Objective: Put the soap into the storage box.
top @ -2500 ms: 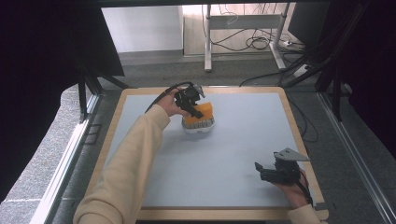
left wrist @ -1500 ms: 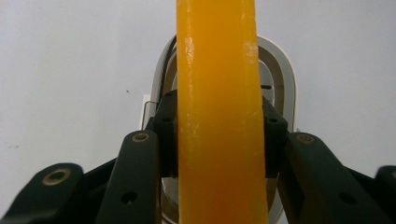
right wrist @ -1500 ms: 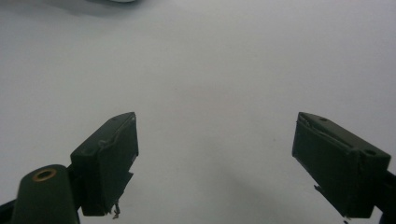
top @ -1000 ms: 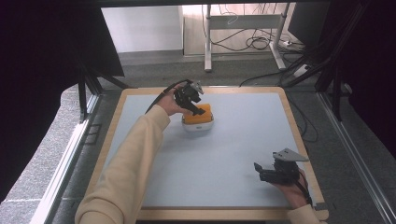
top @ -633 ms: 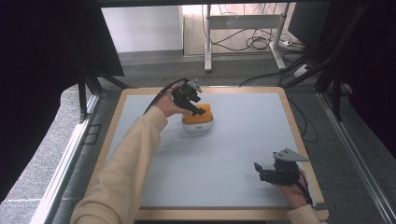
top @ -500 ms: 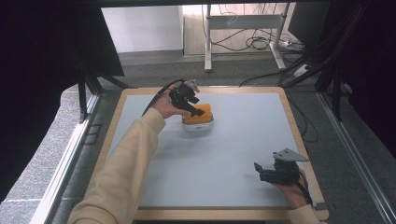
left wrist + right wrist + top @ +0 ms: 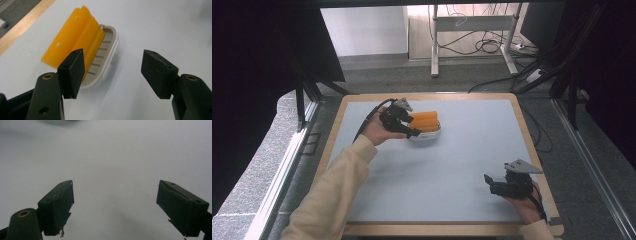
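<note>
On the desk (image 7: 462, 175), a pale blue-grey top framed by a light wooden border, the largest thing in reach is the person's left forearm in a cream sleeve (image 7: 334, 187), which comes in from the near-left corner and slants toward the far edge. Near the middle of that far edge, a little left of centre, sits a white soap dish (image 7: 424, 136) with a slotted floor (image 7: 98, 57); an orange soap bar (image 7: 426, 120) lies in it, tilted against one wall and sticking out past the rim, as the left gripper view shows (image 7: 72, 37). The left gripper (image 7: 412, 132) is just beside the dish on its left side, and in its own view (image 7: 115, 72) the jaws stand apart with nothing between them; they have just been opening, and the soap and dish lie beyond the left pad, not clasped. The right gripper (image 7: 488, 181) rests by the near-right corner, well apart from the dish, and its own view (image 7: 115, 205) shows its jaws spread wide over bare desk surface, holding nothing.
</note>
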The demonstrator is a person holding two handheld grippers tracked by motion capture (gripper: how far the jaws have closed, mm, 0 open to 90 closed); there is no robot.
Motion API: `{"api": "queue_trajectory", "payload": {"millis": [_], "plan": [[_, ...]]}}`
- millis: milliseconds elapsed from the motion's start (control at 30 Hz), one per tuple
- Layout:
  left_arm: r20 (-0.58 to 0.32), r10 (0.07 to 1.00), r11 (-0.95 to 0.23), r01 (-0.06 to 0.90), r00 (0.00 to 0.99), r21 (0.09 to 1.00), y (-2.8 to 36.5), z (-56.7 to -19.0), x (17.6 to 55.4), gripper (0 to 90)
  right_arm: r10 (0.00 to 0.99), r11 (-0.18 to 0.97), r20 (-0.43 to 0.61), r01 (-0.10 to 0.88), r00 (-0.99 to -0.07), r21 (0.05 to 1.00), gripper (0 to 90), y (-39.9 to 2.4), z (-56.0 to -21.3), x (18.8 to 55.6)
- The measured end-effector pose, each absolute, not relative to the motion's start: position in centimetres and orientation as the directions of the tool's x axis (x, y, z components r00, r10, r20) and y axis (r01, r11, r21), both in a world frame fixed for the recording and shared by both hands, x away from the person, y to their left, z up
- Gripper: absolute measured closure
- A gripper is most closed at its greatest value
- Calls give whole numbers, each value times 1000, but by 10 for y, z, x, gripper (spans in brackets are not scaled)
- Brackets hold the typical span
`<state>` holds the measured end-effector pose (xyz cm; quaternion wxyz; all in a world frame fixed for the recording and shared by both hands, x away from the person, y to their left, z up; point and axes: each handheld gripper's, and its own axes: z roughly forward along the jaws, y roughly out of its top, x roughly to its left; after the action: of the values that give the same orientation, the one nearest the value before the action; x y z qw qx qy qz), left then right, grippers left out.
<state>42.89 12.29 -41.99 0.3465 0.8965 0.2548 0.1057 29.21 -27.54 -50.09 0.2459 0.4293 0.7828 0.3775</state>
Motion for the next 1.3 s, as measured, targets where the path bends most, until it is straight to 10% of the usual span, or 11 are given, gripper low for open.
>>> {"api": "queue_trajectory", "payload": {"millis": [1300], "plan": [[-87, 695, -461, 534, 714, 709, 204, -500, 298, 294, 847, 369, -65, 493, -528, 788, 148, -269, -505, 294]]}}
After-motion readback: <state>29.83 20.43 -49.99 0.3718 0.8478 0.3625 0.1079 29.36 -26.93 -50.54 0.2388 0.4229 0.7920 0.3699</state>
